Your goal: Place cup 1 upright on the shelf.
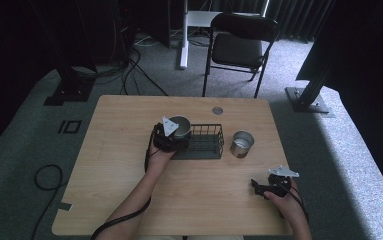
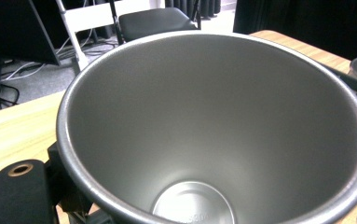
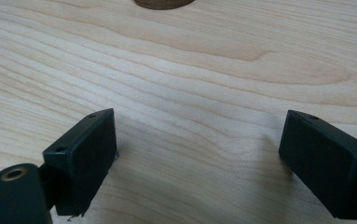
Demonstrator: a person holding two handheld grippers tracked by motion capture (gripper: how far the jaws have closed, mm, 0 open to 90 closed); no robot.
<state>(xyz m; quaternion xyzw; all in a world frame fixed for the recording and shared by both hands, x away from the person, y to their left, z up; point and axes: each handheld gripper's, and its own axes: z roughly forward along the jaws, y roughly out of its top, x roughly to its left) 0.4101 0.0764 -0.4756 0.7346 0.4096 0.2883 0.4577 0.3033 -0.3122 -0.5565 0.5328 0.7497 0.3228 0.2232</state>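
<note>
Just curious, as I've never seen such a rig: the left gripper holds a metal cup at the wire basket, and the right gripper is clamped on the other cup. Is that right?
Not quite. The right gripper holds nothing: in the right gripper view its jaws stand wide apart over bare table. In the high view the other cup stands alone beside the wire basket. The left gripper does hold a metal cup.

So, the count, going off the one black wire basket (image 1: 205,141) mid-table: two plain steel cups, one (image 1: 180,126) at the basket's left end and one (image 1: 242,143) just off its right side. One black folding chair (image 1: 239,46) stands well behind the basket, past the table.
</note>
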